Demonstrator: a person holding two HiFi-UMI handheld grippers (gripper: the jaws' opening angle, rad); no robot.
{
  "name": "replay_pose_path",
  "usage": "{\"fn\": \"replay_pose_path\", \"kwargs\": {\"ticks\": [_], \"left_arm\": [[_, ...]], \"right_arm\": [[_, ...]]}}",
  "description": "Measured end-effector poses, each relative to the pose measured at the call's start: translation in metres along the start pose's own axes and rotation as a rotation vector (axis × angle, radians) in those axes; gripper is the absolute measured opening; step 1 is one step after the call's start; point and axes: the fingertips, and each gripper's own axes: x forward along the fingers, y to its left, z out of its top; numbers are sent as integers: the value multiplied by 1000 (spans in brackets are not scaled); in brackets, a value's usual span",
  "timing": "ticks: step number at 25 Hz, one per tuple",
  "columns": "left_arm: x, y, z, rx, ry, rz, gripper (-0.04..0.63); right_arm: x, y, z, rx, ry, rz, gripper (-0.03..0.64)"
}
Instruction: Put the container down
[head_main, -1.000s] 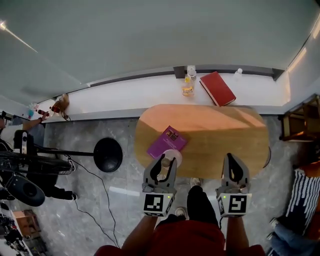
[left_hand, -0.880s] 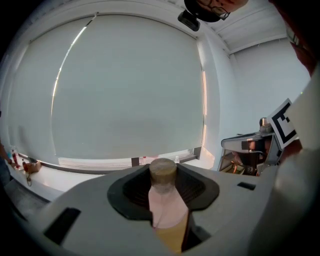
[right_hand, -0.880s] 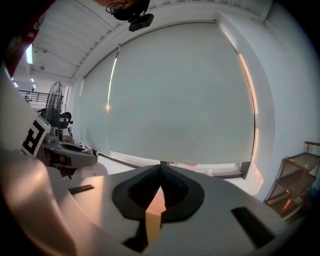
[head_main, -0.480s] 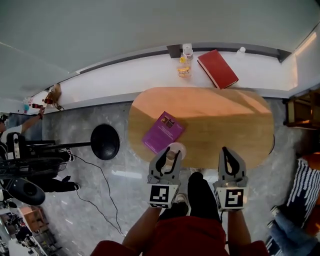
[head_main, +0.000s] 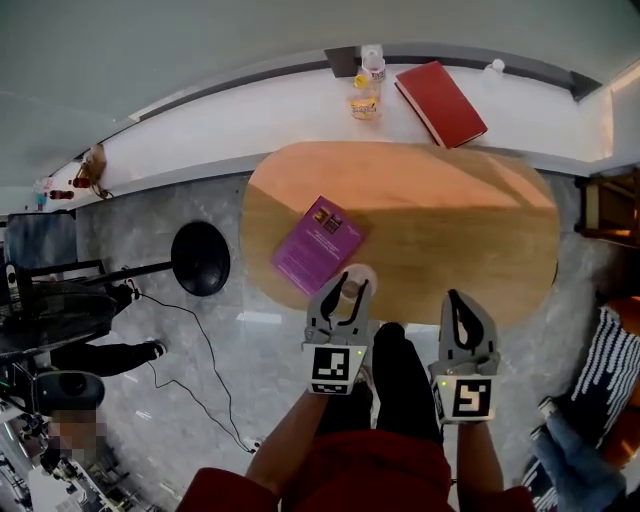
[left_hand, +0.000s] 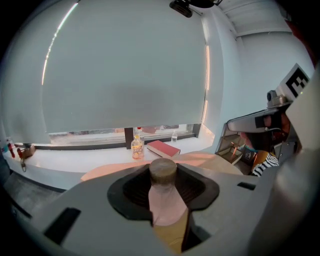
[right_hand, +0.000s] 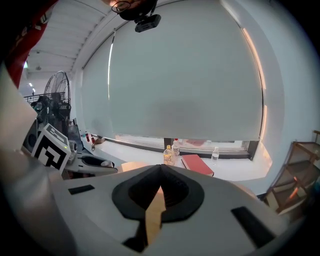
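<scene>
We are gripping the capped container (left_hand: 163, 192) upright in the left tool (head_main: 345, 290), low centre in the head view above the table's (head_main: 450, 230) near edge, ready for a level set-down, while the right tool (head_main: 465, 300) is hanging closed and empty.

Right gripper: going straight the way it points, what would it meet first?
Probably nothing close: the right gripper points across the table, apparently above it. The yellow bottle on the sill lies nearest its line; depth unclear.
</scene>
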Motion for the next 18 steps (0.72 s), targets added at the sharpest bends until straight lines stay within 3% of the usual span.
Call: {"fn": "replay_pose_path", "kwargs": {"ticks": [8,18], "left_arm": [[38,-3,-67,0,78,6,146],[76,-4,-137,29,154,-10,146]], "right_arm": [[14,-4,-47,10,79,13,-3],[36,-6,-77,28,79,36,-3]]}}
